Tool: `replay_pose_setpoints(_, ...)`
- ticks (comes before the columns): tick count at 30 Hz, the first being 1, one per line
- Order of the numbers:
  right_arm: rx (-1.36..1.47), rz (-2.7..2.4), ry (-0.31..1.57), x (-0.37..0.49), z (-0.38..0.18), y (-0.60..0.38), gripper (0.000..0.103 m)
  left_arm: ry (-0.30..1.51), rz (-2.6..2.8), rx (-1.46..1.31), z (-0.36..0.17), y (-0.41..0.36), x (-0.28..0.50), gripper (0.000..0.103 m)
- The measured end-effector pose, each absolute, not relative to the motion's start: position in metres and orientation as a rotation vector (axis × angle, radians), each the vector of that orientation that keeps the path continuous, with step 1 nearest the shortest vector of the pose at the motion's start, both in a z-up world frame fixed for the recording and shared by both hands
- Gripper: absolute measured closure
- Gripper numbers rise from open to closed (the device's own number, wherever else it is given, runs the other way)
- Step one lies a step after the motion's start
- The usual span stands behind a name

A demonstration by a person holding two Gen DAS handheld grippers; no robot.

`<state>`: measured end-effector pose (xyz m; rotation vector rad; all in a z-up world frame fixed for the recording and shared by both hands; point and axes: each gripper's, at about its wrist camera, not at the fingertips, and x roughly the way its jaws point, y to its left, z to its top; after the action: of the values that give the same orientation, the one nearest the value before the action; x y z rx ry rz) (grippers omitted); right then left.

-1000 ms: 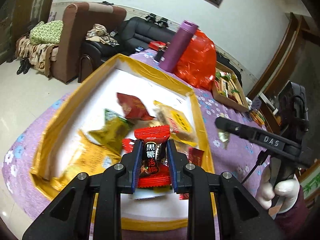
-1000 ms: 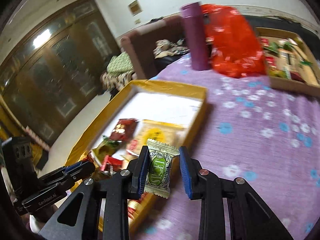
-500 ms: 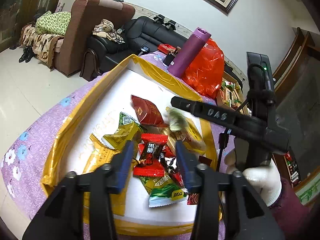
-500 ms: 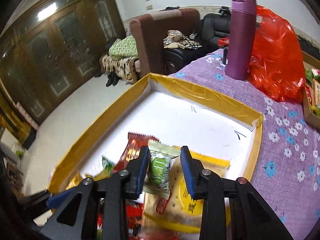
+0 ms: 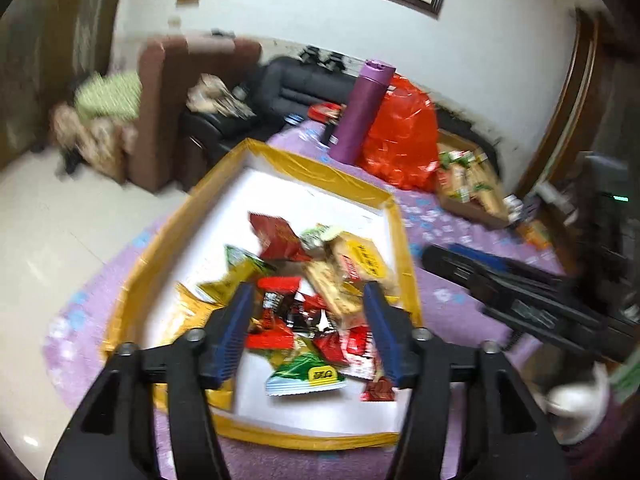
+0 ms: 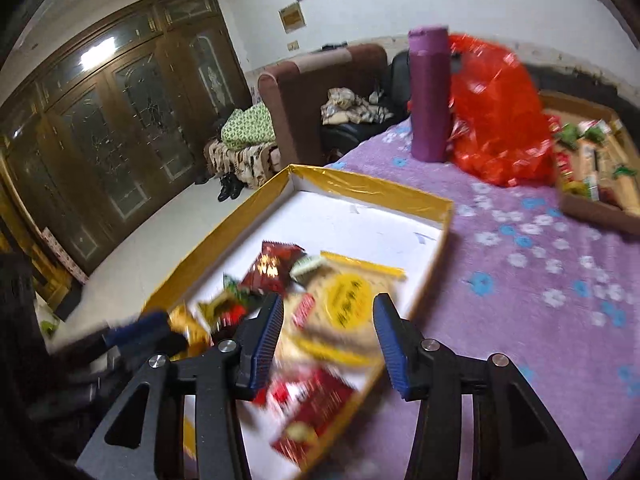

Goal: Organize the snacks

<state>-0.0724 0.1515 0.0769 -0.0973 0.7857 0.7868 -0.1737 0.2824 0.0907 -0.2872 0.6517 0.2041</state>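
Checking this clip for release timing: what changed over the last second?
Both jaws have just been opening. The left gripper let go its red candy; the right gripper dropped its green candy. Both now lie in the yellow-rimmed box. Purple bottle and red bag unchanged.

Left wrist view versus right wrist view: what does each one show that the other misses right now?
Only the left wrist view shows the gloved hand holding the right gripper, and the green packet at the pile's near edge. Only the right wrist view shows the dark wooden cabinet doors. Both show the yellow-rimmed tray of snacks, the purple bottle, the red bag, and open, empty jaws that have just been opening.
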Motion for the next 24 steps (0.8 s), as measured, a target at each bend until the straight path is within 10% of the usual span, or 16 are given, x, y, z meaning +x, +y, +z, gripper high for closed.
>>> replay_pose_setpoints(24,-0.108,0.67,0.578,-0.147,0.118,-0.02,0.032,0.601,0.253,0.036,0.139,0.133,-0.181,0.019)
